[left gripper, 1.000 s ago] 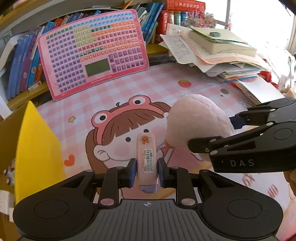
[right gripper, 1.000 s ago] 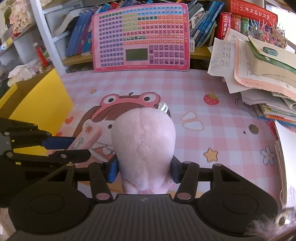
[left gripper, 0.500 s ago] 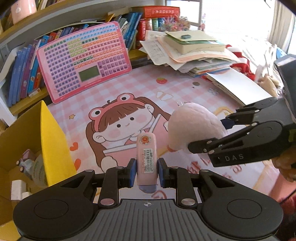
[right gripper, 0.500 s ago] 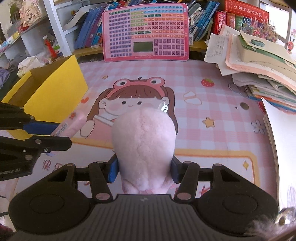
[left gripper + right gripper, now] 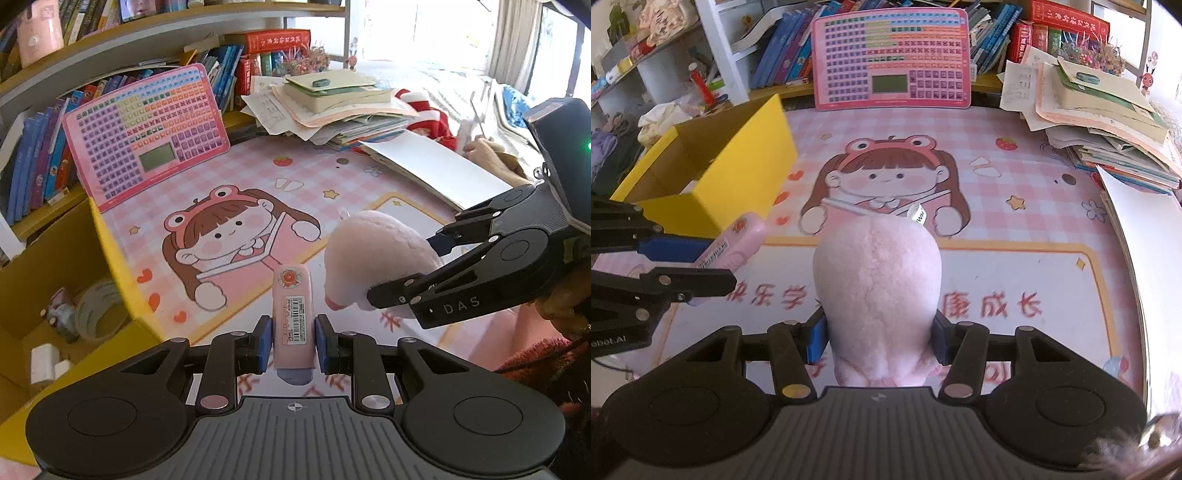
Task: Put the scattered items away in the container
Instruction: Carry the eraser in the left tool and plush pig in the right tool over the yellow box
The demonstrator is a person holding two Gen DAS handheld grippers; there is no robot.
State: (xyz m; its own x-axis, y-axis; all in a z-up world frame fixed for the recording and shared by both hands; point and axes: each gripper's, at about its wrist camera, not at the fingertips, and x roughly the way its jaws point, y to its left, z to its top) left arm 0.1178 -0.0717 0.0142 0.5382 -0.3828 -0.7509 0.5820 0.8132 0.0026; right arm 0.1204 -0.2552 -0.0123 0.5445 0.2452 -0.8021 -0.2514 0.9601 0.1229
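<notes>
My left gripper [image 5: 292,343] is shut on a pink case with a barcode label [image 5: 293,314], held above the pink cartoon mat [image 5: 229,236]; the case also shows in the right wrist view [image 5: 737,242]. My right gripper [image 5: 878,338] is shut on a pink plush toy [image 5: 877,280], which also shows in the left wrist view [image 5: 373,258] just right of the case. The yellow cardboard box [image 5: 110,258] stands open at the left, with a tape roll [image 5: 98,310] and small items inside. In the right wrist view the box [image 5: 738,166] is at the far left.
A pink keyboard toy [image 5: 892,61] leans against the bookshelf at the back. A stack of books and papers [image 5: 1104,110] fills the back right, with a white sheet [image 5: 1145,240] along the right edge. A shelf of clutter [image 5: 646,74] stands behind the box.
Both grippers have lifted and pulled back from the mat with their items held. More of the yellow box's inside now shows at the left.
</notes>
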